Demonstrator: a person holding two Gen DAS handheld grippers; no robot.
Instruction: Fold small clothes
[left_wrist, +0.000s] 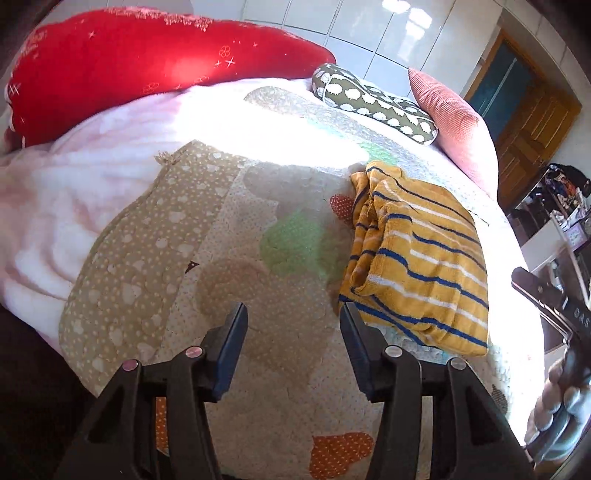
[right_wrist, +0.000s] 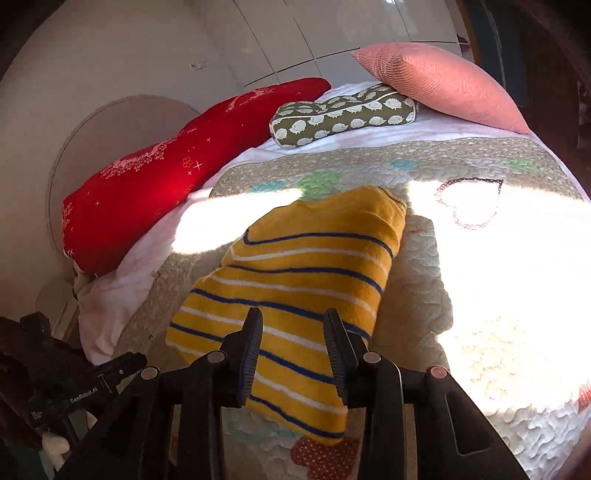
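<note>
My left hand-held gripper (left_wrist: 293, 314) hangs over the bed quilt (left_wrist: 236, 236), jaws apart, nothing between them. The folded yellow striped garment (left_wrist: 417, 258) lies just ahead and to the right of it; the right finger's tip sits at the garment's near corner, contact unclear.

My right hand-held gripper (right_wrist: 293, 319) is over the near end of the same garment (right_wrist: 314, 266), jaws apart, striped cloth showing in the gap, pads not pressing on it.

Beyond the garment: red pillow (right_wrist: 177, 177) far left, patterned green cushion (right_wrist: 343, 114) at the middle, pink cushion (right_wrist: 436, 81) far right. Strong sun patch across the quilt.
</note>
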